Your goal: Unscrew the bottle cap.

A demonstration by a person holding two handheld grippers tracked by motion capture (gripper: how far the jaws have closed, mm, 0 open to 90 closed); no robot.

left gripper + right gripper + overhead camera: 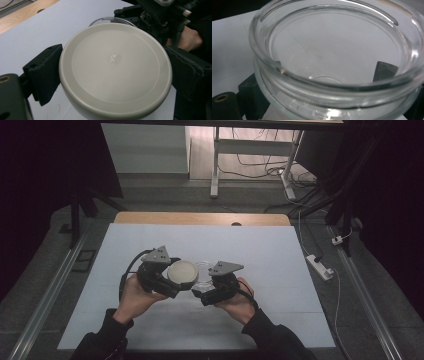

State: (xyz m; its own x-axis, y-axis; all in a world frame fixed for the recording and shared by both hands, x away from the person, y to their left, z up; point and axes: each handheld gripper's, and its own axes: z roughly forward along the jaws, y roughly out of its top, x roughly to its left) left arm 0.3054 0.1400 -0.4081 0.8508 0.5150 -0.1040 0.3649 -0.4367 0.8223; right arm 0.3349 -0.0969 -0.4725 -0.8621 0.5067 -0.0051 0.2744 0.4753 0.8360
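Two tongs meeting above the white table (280,270): left tongs (176,279) gripping a pale round lid (182,273), right tongs (206,285) clamping a clear glass jar (332,62). Centring the lid level over the jar mouth, then lowering gently.

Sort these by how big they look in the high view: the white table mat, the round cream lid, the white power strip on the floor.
1. White table mat.
2. Round cream lid.
3. White power strip; it looks near the lid's size and lies lower, farther from the camera, so that order is unsure.

Matt, smooth off-white plastic lid (115,72); clear glossy glass jar (337,62); matt black jaws.
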